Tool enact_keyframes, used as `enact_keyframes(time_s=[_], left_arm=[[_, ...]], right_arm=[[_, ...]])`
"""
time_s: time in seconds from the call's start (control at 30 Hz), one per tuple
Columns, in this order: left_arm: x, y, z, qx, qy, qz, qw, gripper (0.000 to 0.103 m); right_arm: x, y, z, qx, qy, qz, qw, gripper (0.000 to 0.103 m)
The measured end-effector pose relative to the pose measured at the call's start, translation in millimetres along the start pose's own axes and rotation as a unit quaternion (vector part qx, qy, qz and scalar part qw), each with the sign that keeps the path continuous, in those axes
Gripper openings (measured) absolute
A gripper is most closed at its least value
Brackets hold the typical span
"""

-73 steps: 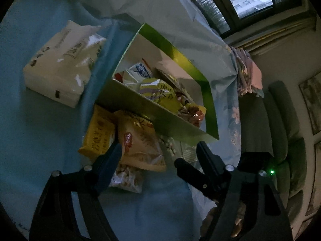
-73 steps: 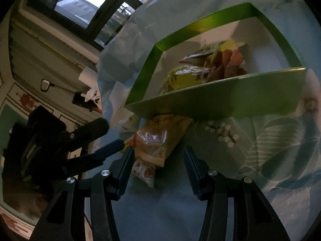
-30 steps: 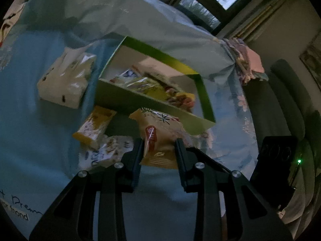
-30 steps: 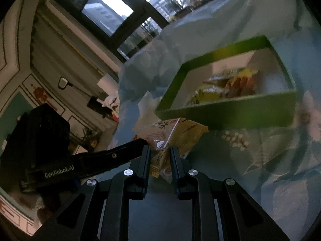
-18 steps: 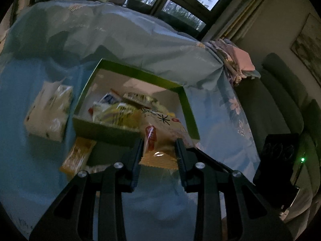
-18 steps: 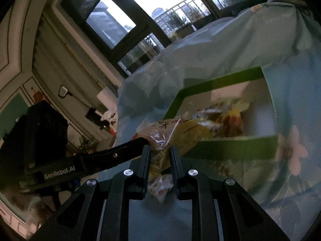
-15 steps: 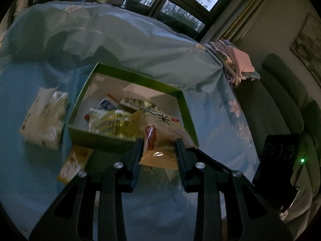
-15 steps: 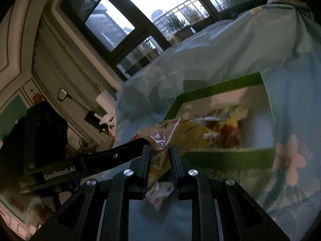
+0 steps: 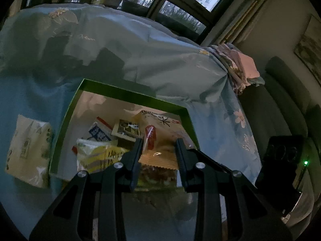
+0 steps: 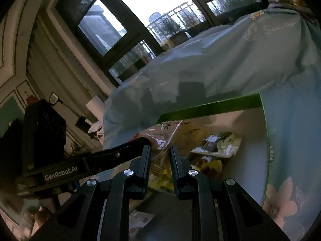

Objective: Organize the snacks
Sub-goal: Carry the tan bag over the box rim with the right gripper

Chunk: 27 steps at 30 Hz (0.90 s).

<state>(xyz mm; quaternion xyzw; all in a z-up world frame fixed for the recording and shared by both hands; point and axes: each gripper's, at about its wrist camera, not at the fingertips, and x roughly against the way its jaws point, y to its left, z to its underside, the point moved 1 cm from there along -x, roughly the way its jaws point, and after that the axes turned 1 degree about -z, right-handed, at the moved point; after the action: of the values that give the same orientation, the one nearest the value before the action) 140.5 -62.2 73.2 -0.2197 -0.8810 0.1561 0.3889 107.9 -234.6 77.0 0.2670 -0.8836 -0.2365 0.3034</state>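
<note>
1. The left hand-held gripper point(image 9: 159, 146) has its 2 jaws set narrow, and they press on the crimped bottom edge of an orange snack bag point(image 9: 158, 138). In the right wrist view this gripper reaches in from the left, its tip against the same bag.
2. The right hand-held gripper point(image 10: 159, 152) is clamped narrower on a lower corner of that bag point(image 10: 176, 138), with the film pinched between the 2 pads.
3. So the bag hangs between both grippers over the near part of the green box point(image 9: 128, 95), tilted, its top leaning toward the box's far wall.
4. Just outside the box's near wall, low in the right wrist view, 1 small packet point(image 10: 138, 221) lies on the blue floral cloth point(image 9: 220, 124) that covers the surface.
5. Inside the box, left of the held bag, lies a yellow packet point(image 9: 96, 154); it is blurred. Beyond it sit a blue and white packet point(image 9: 98, 133) and a flat pale packet with a dark picture point(image 9: 126, 129).
6. In the right wrist view, more wrappers point(image 10: 216, 146) are heaped in the box to the right of the held bag; which is which I cannot tell.
7. Left of the box, on the cloth, lies a pale tissue pack point(image 9: 28, 150), near the box wall but apart from it.
8. Beyond the box's far wall the cloth rises in a rumpled fold point(image 9: 120, 46).
9. Right of the box and farther off, folded pink fabric point(image 9: 240, 68) rests at the cloth's edge, beside a grey sofa point(image 9: 280, 104).
10. Farthest back are dark-framed windows point(image 9: 180, 2).
</note>
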Motion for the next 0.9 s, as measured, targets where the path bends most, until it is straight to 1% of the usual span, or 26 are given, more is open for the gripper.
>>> enact_keyframes(time_s=[0.4, 0.9], left_arm=[[-27, 17, -15, 0.008, 0.012, -0.02, 0.9997, 0.033], [-43, 34, -16, 0.02, 0.029, -0.023, 0.9991, 0.033]], right_arm=[[-33, -20, -10, -0.011, 0.021, 0.009, 1.0, 0.022], [-50, -28, -7, -0.011, 0.042, 0.023, 0.999, 0.022]])
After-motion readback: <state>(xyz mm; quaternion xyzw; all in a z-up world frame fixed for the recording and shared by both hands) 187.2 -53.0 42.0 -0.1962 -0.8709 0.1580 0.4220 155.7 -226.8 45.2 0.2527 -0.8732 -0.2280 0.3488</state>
